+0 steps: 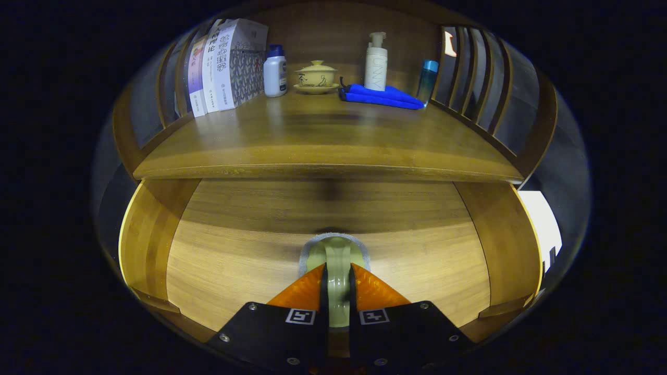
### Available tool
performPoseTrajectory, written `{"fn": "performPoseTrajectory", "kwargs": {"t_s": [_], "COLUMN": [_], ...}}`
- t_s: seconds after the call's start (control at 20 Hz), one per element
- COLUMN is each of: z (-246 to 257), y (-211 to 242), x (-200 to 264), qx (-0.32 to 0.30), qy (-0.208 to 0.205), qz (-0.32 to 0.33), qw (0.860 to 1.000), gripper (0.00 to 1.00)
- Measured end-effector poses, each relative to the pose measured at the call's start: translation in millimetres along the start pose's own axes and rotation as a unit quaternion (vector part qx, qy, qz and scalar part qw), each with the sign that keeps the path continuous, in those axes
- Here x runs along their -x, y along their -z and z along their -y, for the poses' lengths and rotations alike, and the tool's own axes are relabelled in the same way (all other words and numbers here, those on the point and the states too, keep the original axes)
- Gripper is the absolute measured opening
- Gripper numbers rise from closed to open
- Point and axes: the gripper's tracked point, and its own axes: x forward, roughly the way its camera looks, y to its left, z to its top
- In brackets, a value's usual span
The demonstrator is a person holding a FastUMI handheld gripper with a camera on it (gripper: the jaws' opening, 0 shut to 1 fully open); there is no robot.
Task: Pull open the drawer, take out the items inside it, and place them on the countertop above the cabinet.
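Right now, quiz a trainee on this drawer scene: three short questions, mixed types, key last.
1. True or false: the gripper is shut on a pale green cup over the open drawer.
2. What lies under the pump bottle on the countertop? A) blue cloth B) books C) lidded tea bowl
3. Fill in: left of the tea bowl stands a white bottle with a ___ cap.

Key: 1 true; 2 A; 3 blue.

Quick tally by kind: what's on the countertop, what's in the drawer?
Countertop:
Books: 3, as far as the spines show
Bottles: 3 (white, blue cap; pump; blue)
Lidded cup on saucer: 1
Blue cloth: 1
Drawer:
Green mug, handle gripped by gripper: 1
Total: 9
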Motion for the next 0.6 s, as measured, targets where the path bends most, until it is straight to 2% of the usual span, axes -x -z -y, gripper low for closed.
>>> {"fn": "performPoseTrajectory", "kwargs": {"t_s": [0.15, 0.35, 0.6], "z": [-9.1, -0.6, 3.3], "y": [-6.0, -17.5, -54.3], "x": [14.2, 49.3, 98.6], "qx": [-0.01, 0.018, 0.008], "qy": [-0.017, -0.001, -0.003], "qz": [0.03, 0.068, 0.141], "qw": [0.999, 0.997, 0.99], "gripper": [0.13, 0.13, 0.13]}}
